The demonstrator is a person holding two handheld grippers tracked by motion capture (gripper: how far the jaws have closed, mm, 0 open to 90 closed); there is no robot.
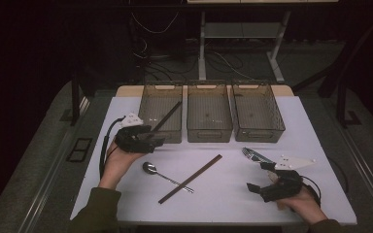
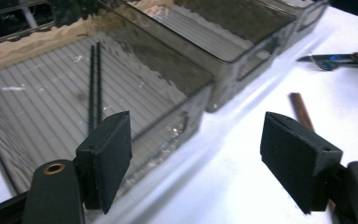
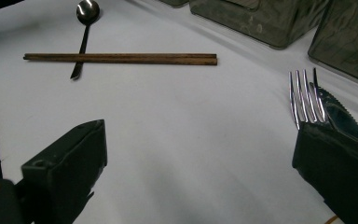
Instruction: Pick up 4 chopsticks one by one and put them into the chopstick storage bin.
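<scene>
My left gripper (image 1: 155, 138) is open just in front of the left grey bin (image 1: 161, 99), with nothing between its jaws (image 2: 196, 154). A pair of black chopsticks (image 2: 94, 79) lies inside that bin, leaning toward its far corner (image 1: 167, 115). My right gripper (image 1: 258, 176) is open over the table's right front (image 3: 200, 163), also holding nothing. A fork (image 3: 305, 95) and a serrated knife (image 3: 342, 116) lie side by side just beyond its right jaw. A spoon (image 1: 150, 168) lies mid-table, and brown chopsticks (image 1: 190, 178) cross its handle.
Three translucent grey bins stand in a row at the back of the white table (image 1: 296, 126); the middle bin (image 1: 209, 109) and the right bin (image 1: 256, 107) look bare. Cables and table legs lie on the dark floor behind.
</scene>
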